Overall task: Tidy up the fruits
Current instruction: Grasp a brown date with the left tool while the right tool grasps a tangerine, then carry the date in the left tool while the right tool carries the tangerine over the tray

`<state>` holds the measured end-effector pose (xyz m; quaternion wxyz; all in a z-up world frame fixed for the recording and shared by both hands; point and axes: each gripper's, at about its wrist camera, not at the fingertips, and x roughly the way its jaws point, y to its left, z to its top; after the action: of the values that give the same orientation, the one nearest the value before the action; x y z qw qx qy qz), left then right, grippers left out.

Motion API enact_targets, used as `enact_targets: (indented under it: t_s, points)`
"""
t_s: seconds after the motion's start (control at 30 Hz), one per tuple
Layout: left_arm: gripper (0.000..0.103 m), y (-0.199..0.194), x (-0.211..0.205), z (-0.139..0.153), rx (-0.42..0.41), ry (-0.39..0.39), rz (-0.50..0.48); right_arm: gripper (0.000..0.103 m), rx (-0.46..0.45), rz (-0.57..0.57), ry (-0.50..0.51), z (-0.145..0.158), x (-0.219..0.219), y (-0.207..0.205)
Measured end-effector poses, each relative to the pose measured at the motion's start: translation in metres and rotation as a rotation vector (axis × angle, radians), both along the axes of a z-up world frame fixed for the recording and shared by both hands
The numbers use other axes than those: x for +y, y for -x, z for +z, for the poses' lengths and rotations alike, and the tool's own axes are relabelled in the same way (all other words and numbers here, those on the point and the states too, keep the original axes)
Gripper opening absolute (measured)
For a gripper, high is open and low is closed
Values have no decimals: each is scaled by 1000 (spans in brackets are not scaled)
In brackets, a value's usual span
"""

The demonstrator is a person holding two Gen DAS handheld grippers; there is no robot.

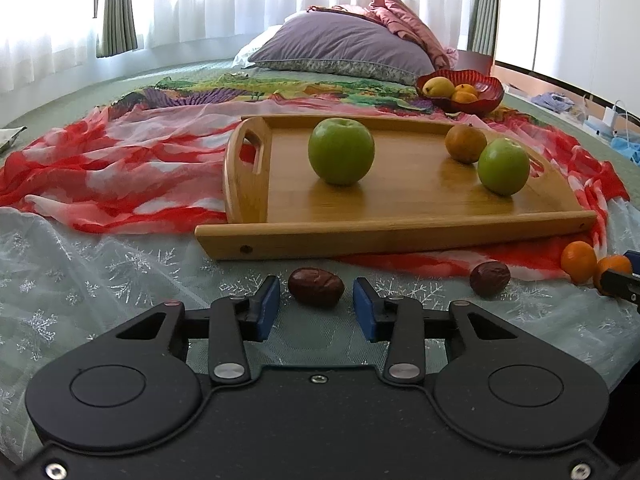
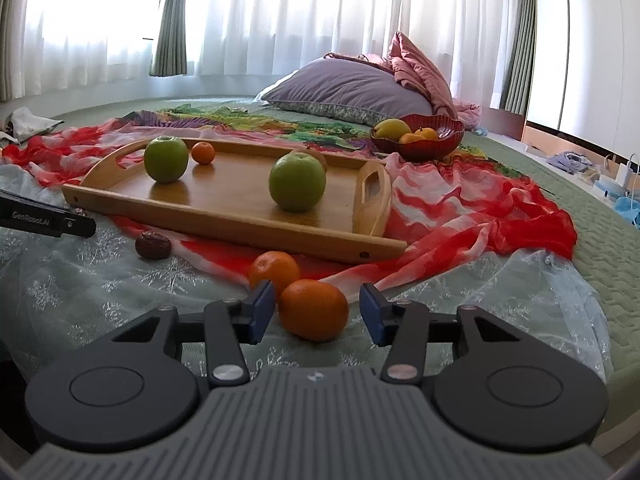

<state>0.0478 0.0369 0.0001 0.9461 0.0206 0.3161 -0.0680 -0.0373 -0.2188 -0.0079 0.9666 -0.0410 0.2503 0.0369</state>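
Observation:
My left gripper point(image 1: 316, 284) is low over the bed with a dark red date point(image 1: 316, 287) between its blue pads point(image 1: 267, 308); a small gap shows on each side, so it is open. My right gripper point(image 2: 317, 293) straddles a mandarin point(image 2: 314, 310). Its left pad sits at the fruit's skin, its right pad stands clear. A second mandarin point(image 2: 274, 268) lies just behind, and another date point(image 2: 153, 245) to the left. The wooden tray point(image 1: 400, 224) holds two green apples point(image 1: 341, 151) point(image 1: 503, 166) and an orange fruit point(image 1: 466, 145).
A red bowl point(image 2: 436, 144) with yellow and orange fruit stands behind the tray, near a purple pillow point(image 2: 344, 88). A red-and-white scarf point(image 1: 120, 176) lies crumpled under and around the tray. The left gripper's body point(image 2: 44, 216) reaches in from the left edge of the right wrist view.

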Motion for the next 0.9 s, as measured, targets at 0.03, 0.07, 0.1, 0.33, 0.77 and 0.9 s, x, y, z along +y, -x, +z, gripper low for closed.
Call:
enact_targets:
  t_s: [0.03,0.07,0.1,0.33,0.77,0.9]
  points:
    - [37,0,-1,0,-2,-4,-2,54,4,1,-2,-1,0,0]
    - [33,0,-2,0,-2,-5,-4,54,8,0,-5,-2,0,0]
    - [30,-1,-2,0,-2,-5,-7,53,12,-1,-12,-3,0,-1]
    - [28,2,-5,2,-26,-17,6,44,34,-17,-56,-4,-4,-3]
    - [28,1,-8,31,-108,-23,-9,43,-31,-27,-62,15,-7,-8]
    - [28,-12,-6,45,-124,-16,-12,43,-63,-28,-52,26,-8,-19]
